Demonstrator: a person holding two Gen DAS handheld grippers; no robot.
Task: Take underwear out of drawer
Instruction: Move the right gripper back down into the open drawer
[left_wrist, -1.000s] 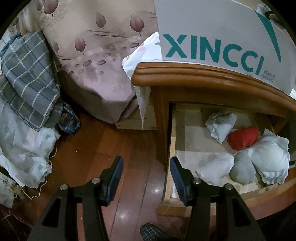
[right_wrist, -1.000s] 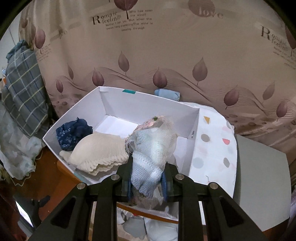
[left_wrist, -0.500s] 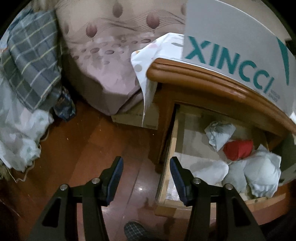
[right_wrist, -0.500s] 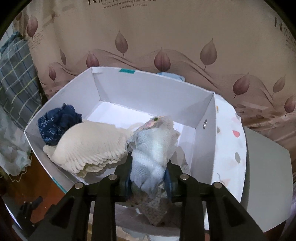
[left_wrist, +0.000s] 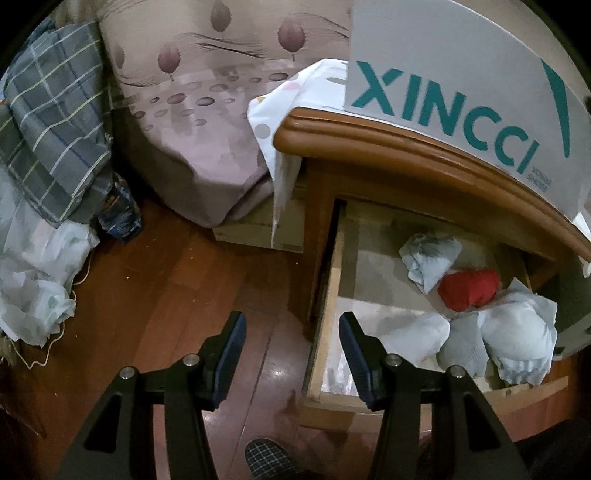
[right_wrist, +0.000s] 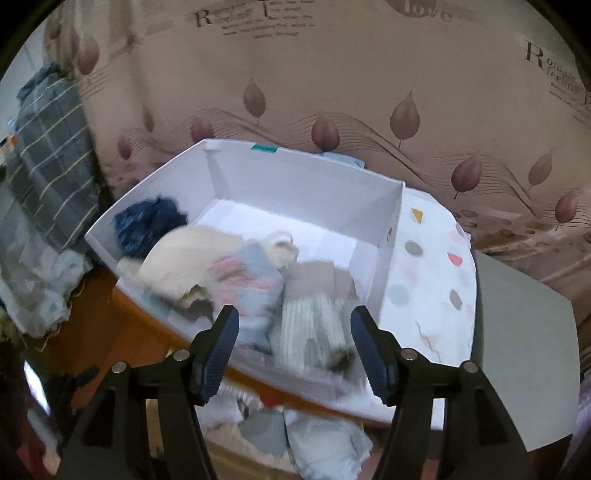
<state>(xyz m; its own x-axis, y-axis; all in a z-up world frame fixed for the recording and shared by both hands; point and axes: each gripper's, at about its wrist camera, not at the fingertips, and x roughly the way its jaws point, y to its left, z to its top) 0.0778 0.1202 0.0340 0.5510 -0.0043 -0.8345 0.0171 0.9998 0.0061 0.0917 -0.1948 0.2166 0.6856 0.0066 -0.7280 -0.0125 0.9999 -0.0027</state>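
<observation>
The wooden drawer (left_wrist: 328, 295) stands open under the nightstand top. In it lie a red bundle (left_wrist: 469, 290) and several white and grey rolled underwear pieces (left_wrist: 517, 332). My left gripper (left_wrist: 291, 341) is open and empty, above the floor by the drawer's left front corner. My right gripper (right_wrist: 293, 341) is open and empty over the near end of the white box (right_wrist: 303, 184). In the box lie a dark blue piece (right_wrist: 147, 225), a cream piece (right_wrist: 192, 258), a pale blue and pink piece (right_wrist: 247, 288) and a striped grey piece (right_wrist: 314, 325), blurred.
The box, printed XINCCI (left_wrist: 454, 110), sits on the nightstand (left_wrist: 406, 147) beside a dotted cloth (right_wrist: 428, 280). A bed with a leaf-print cover (left_wrist: 207, 129) is behind. Plaid bedding (left_wrist: 48, 140) and white cloth (left_wrist: 33, 280) are heaped at left on the wooden floor (left_wrist: 166, 295). A slipper (left_wrist: 269, 461) shows below.
My right gripper has opened and let go of the pale mesh underwear, which now lies in the box. The left gripper has barely shifted and stays open.
</observation>
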